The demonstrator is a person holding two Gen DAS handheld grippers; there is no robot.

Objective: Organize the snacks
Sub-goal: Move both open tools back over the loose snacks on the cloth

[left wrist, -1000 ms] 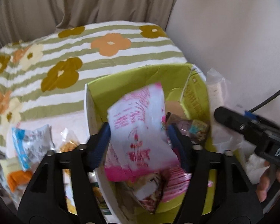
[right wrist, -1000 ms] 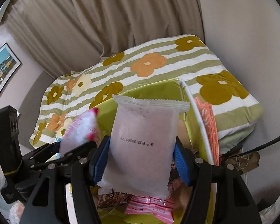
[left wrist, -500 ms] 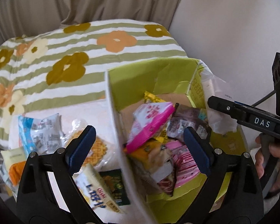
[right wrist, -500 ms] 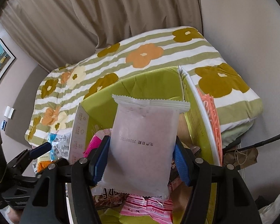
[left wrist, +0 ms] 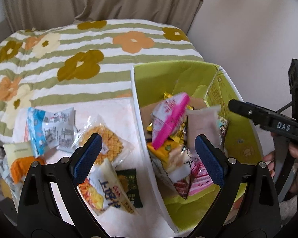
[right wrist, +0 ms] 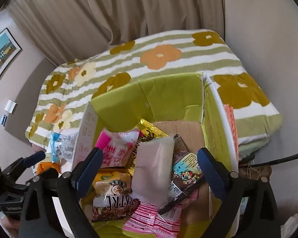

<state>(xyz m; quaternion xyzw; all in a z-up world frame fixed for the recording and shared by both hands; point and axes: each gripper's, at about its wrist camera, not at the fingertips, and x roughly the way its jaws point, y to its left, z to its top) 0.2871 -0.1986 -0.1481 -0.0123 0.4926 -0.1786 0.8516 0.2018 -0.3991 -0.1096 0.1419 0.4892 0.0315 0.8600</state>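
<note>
Floral bedspread (left wrist: 85, 45) behind; green box (right wrist: 168, 97) holds a "TATRE"-lettered pack (right wrist: 115, 202); both grippers' jaws apart, left gripper (left wrist: 147, 156), right gripper (right wrist: 149, 168).

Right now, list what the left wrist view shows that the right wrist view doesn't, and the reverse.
Left wrist only: the waffle packet and dark green packet lying outside the box, plus the right gripper's black body.

Right wrist only: the framed picture on the wall and the brown packet in the box.

Both: the green box and the pale pink packet in it.
</note>
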